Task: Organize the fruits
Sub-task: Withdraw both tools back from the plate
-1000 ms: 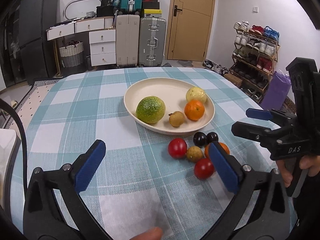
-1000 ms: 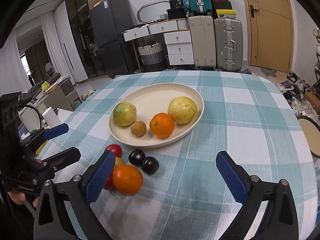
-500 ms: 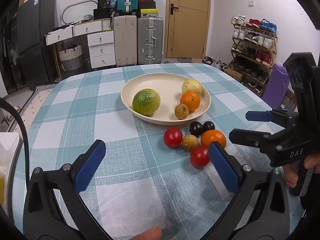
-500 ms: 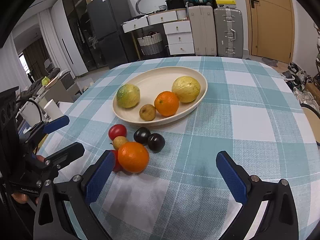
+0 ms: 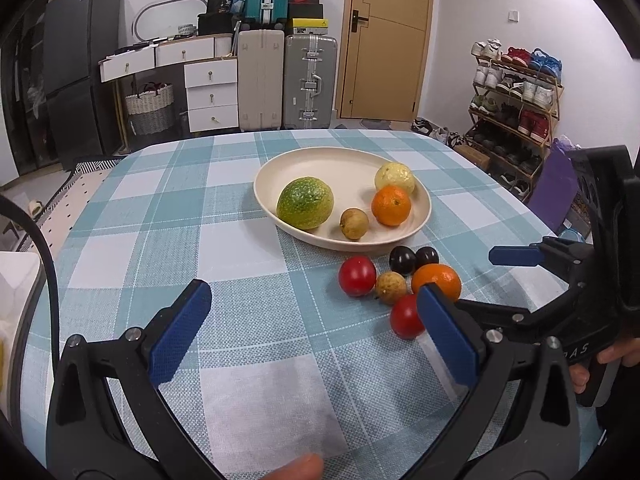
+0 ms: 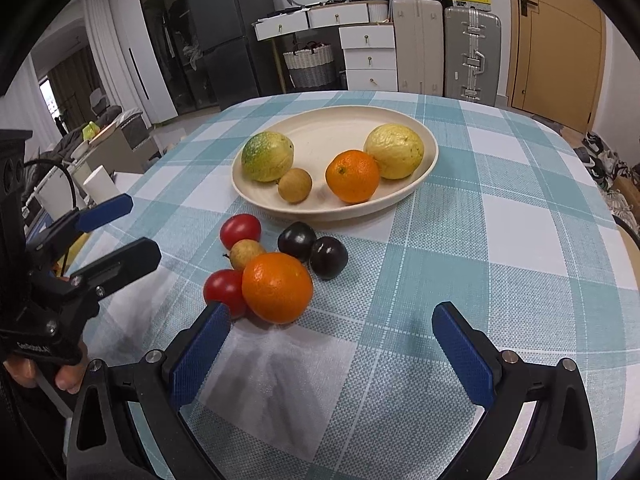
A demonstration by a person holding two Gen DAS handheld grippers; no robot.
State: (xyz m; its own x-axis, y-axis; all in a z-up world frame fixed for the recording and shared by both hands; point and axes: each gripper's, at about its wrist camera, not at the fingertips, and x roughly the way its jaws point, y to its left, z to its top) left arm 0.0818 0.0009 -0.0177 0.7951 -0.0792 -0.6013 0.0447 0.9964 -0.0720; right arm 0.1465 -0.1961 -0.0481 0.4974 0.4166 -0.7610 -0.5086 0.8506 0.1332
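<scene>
Reading "DAS" on right tool (image 5: 516, 284) body.

Bright even light, sharp, fisheye-warped edges.

Left wrist cam sits low over the near edge of the checked table (image 5: 248, 248), looking across it toward the door (image 5: 384, 40) and suitcases; right gripper (image 5: 516, 276) enters its frame from the right edge. Right wrist cam looks from the same near edge, angled more toward the fridge (image 6: 224, 28), closer to the loose fruit; left gripper (image 6: 120, 232) shows at its left. Shared: plate (image 5: 280, 160), loose orange (image 6: 277, 287), most of the tabletop.
</scene>
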